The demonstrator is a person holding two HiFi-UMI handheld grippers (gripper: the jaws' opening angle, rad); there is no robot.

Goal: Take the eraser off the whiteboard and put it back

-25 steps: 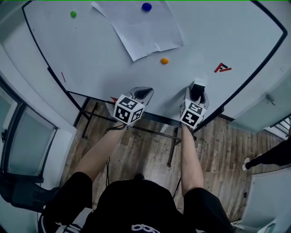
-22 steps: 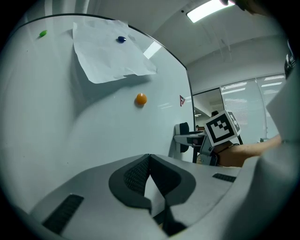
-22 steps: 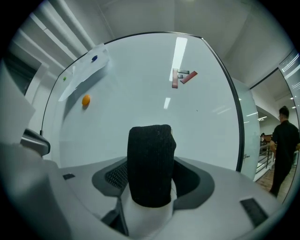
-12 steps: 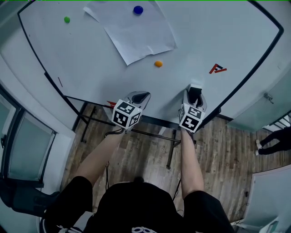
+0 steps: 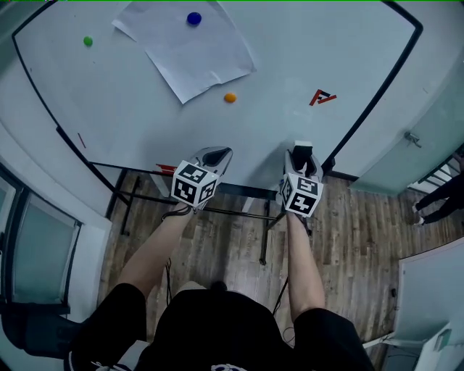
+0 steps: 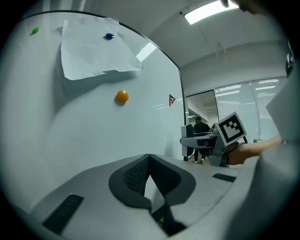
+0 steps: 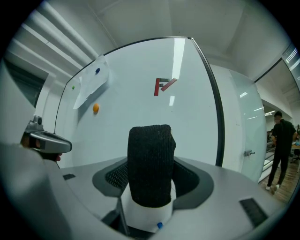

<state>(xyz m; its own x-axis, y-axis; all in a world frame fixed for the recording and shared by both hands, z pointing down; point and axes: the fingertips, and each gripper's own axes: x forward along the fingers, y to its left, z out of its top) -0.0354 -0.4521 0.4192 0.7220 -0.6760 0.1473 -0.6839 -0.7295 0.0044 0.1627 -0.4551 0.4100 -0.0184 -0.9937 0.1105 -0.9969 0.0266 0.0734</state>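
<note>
Eraser, black felt on a white body, stands clamped in my right gripper, close before the whiteboard near its lower edge. A red mark lies at 1 o'clock from it, an orange magnet at 10 o'clock. My left gripper, at 9 o'clock, has its jaws pressed together on nothing. I judge the taking-off done; next I must bring the eraser to bare board, seat it flat, then let go.

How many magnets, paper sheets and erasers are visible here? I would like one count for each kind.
Magnets: 3
Paper sheet: 1
Eraser: 1
Total: 5
</note>
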